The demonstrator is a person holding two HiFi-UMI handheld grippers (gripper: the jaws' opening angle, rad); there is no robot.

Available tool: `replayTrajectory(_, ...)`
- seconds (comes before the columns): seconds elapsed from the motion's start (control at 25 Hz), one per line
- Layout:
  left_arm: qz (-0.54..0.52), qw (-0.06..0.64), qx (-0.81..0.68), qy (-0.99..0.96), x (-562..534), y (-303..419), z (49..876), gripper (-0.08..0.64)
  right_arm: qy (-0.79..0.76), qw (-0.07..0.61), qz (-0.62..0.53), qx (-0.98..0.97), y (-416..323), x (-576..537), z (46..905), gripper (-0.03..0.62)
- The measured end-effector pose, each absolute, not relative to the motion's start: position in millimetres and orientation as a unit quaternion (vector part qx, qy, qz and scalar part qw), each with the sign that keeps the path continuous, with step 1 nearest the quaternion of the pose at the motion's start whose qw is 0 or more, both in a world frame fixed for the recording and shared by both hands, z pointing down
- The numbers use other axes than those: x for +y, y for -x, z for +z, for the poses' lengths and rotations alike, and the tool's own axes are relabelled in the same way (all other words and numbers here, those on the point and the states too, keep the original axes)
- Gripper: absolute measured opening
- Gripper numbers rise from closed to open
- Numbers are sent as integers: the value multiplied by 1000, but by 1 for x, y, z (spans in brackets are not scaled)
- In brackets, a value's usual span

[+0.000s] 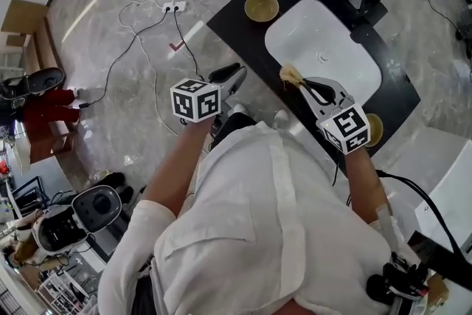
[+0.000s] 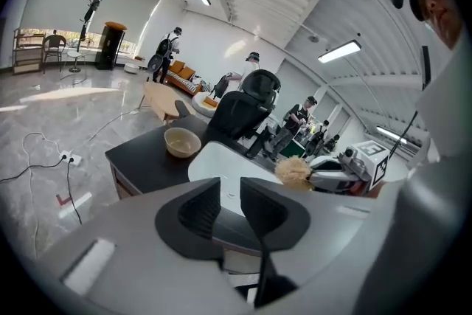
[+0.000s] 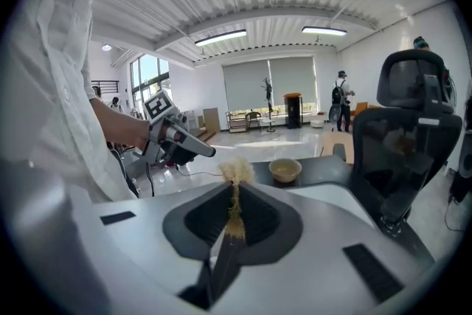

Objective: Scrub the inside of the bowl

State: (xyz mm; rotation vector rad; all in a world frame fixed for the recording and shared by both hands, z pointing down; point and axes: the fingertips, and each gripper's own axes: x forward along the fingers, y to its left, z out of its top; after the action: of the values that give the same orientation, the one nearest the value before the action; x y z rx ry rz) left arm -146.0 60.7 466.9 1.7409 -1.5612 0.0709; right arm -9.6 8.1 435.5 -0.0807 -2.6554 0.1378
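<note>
Hanging over the grey floor [image 1: 103,33] just off the left edge of the black table [image 1: 234,27], the left gripper [image 1: 234,72] holds nothing. Its own view shows the jaws a narrow gap apart, with only the white basin seen through the gap. The floor to its left is wide and open, crossed by a thin cable that runs to a power strip [image 1: 174,7].

The bowl [image 1: 261,7] stands upright on the table near the far left corner, close to the edge and just beside the basin's rim, well apart from both grippers. It is round and shallow, tan outside. Its inside shows a paler, mottled beige surface and no contents that can be made out.

The white basin [image 1: 346,48] is set into the middle of the table and takes up most of its width, leaving only narrow black strips along the sides. Its inside is plain white with a small drain fitting.

Over the basin's near rim is the brush [image 1: 290,74], a bundle of straw-coloured fibres with a frayed tuft at the tip. The right gripper [image 1: 304,83] is clamped on its stem, with the tuft sticking out past the jaw tips.

A second tan dish [image 1: 376,130] shows partly behind that gripper's marker cube, at the table's near right edge. A dark office chair [image 3: 409,122] stands at the table's far side.
</note>
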Motion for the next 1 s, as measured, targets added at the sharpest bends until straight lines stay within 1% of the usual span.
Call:
replayTrajectory(0.2,50,399,-610,-683,13,194,483,68,-9,240,64,-969,18,-18,434,25)
replayTrajectory(0.4,85,412,-586,-693,-43,241,517,78,-66,256,75,-962,31,-49,446,25)
replayTrajectory(0.64,132,427,-542,-712,-101,289,545,107,-137,260,102,-950,71,-66,440,25)
replayTrajectory(0.84,156,454,-477,-736,-138,296,571,120,-184,267,109,-940,101,-67,439,25)
replayTrajectory(1.0,200,469,-418,-752,-148,284,599,120,-239,275,129,-922,104,-58,442,25)
